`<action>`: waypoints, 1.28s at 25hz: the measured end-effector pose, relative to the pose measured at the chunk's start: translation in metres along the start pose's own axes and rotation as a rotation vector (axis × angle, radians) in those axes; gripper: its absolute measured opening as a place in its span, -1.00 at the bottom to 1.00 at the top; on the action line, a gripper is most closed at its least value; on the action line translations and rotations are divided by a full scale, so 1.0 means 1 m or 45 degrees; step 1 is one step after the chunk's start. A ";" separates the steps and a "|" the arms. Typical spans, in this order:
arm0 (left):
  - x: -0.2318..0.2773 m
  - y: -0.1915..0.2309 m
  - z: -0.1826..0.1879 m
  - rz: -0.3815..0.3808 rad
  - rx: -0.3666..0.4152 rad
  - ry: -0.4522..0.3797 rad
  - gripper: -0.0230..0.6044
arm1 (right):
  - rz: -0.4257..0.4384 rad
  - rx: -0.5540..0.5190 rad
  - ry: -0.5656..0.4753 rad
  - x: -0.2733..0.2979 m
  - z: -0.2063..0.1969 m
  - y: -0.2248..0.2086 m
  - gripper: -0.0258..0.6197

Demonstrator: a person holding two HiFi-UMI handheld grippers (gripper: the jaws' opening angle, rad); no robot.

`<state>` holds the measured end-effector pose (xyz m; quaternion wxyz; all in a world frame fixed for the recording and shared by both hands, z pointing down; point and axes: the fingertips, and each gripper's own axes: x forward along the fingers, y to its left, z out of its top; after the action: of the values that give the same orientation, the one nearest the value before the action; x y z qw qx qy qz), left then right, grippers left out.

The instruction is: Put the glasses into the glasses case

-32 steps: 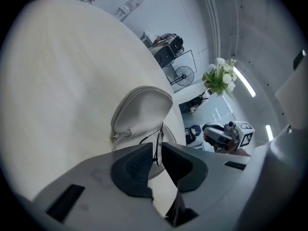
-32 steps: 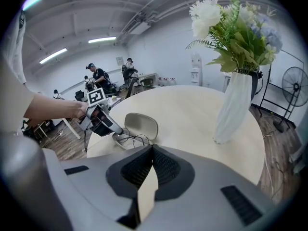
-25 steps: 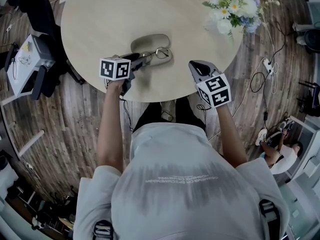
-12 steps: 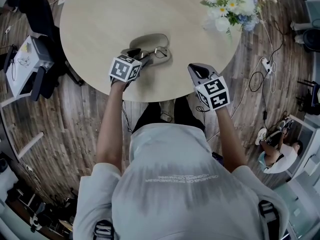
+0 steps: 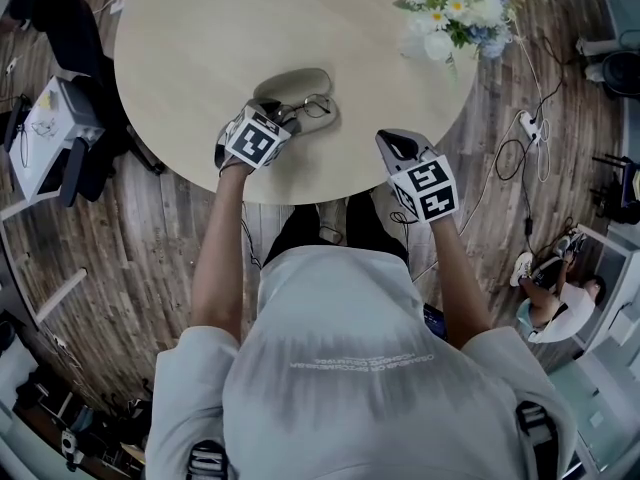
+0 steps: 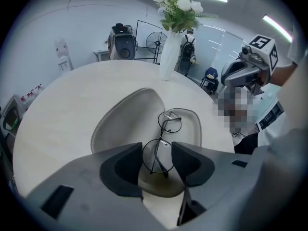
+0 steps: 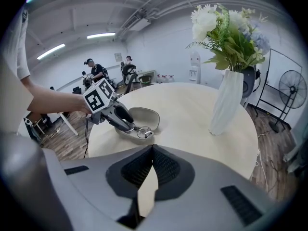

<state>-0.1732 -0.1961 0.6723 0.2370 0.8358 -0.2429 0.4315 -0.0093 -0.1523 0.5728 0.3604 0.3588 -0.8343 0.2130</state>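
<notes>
The thin round-lens glasses [image 5: 315, 105] [image 6: 168, 121] lie over the lower shell of the open beige glasses case [image 5: 300, 80] [image 6: 122, 119] near the table's front edge. My left gripper [image 5: 283, 115] [image 6: 157, 153] reaches in from the left. Its jaws stand one lens apart, and the nearer lens rim touches both inner faces. The folded temples show behind that lens. In the right gripper view, the left gripper [image 7: 131, 125] tips rest at the glasses [image 7: 143, 131] in the case [image 7: 144, 115]. My right gripper [image 5: 392, 140] [image 7: 153, 150] hovers shut and empty at the table's front right edge.
A white vase of flowers [image 5: 455, 13] [image 7: 230, 100] stands at the back right of the round pale table [image 5: 220, 28]. Cables and a power strip [image 5: 528, 123] lie on the wooden floor to the right. A chair and boxes stand to the left.
My left gripper has swung in closer to the case and turned about its tips. The glasses have barely shifted. The right gripper has stayed put.
</notes>
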 end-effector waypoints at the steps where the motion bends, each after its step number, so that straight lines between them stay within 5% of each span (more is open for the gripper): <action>1: 0.000 -0.001 -0.002 -0.014 0.007 0.004 -0.33 | -0.001 -0.001 0.001 0.000 0.000 0.000 -0.92; 13: -0.002 -0.027 -0.013 -0.107 0.173 0.017 -0.55 | 0.003 -0.010 0.003 -0.001 -0.001 0.003 -0.92; 25: -0.030 -0.001 -0.001 0.044 -0.007 -0.143 -0.54 | -0.075 -0.043 -0.060 -0.014 0.015 -0.014 -0.91; 32: -0.104 0.021 0.031 0.266 -0.122 -0.422 -0.72 | -0.201 -0.231 -0.318 -0.058 0.093 -0.034 -0.91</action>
<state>-0.2197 -0.2098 0.5735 0.1870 0.8535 -0.3843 0.2981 0.0025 -0.2055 0.4724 0.3004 0.4128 -0.8576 0.0619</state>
